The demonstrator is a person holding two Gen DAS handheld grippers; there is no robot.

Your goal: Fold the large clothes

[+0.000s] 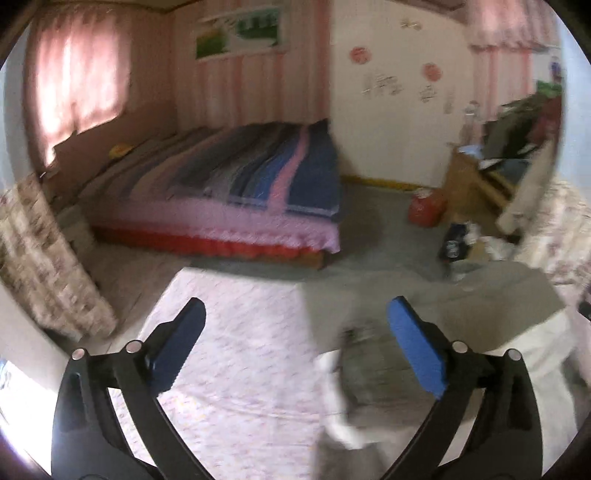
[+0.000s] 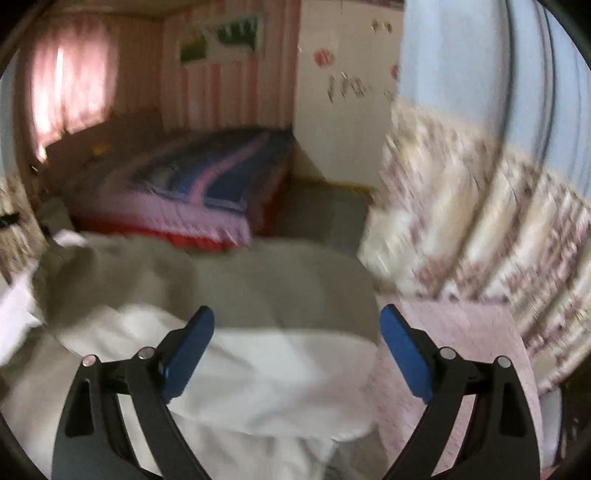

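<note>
The left gripper (image 1: 295, 325) stands wide apart above the pink sheet (image 1: 236, 354), the grey-white garment (image 1: 369, 387) near its right finger. The right gripper (image 2: 297, 332) is also apart, empty, over the garment.

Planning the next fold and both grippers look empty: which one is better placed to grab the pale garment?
Right, probably. The right gripper is open directly over the white-and-beige garment. The left gripper, also open, hangs mostly over the pink sheet, the garment off to its right.

A home bedroom: striped-quilt bed (image 1: 258, 177), pink curtains (image 1: 77, 85), wall poster (image 1: 240, 31).
</note>
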